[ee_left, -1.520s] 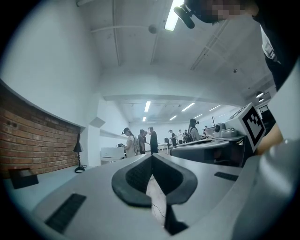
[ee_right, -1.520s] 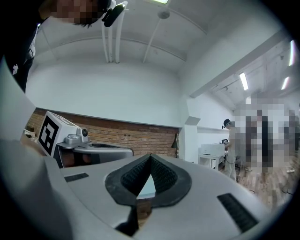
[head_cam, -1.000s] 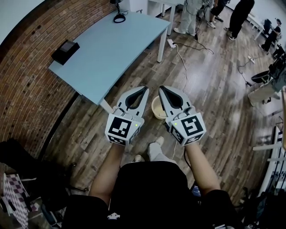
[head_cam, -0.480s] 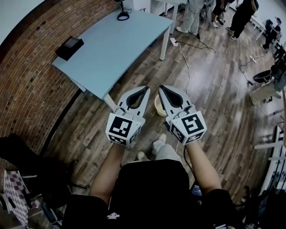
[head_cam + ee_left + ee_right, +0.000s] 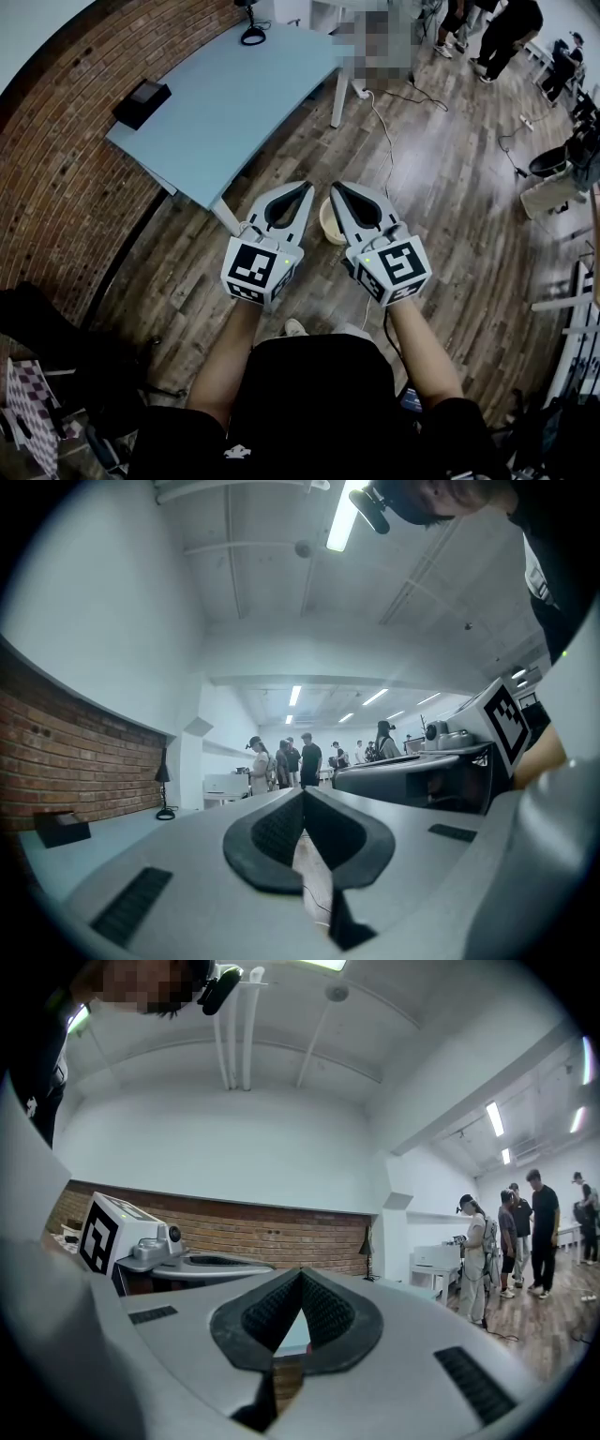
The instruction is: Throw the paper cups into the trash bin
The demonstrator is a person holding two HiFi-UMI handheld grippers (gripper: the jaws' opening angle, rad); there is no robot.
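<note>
We're stepping on the spot: the table (image 5: 234,103) and trash bin (image 5: 324,225) are barely drifting, but our leading foot has tucked out of sight, leaving one shoe (image 5: 294,327). The table is showing no paper cups, and we're spotting none anywhere. The bin is sitting on the floor just beneath both tips. The left hand-held gripper (image 5: 307,187) and right hand-held gripper (image 5: 335,187) are pinched together, empty. This close, we're risking kicking the bin over.

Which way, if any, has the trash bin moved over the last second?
No. The trash bin stands just as far to the right of the table leg as before.
</note>
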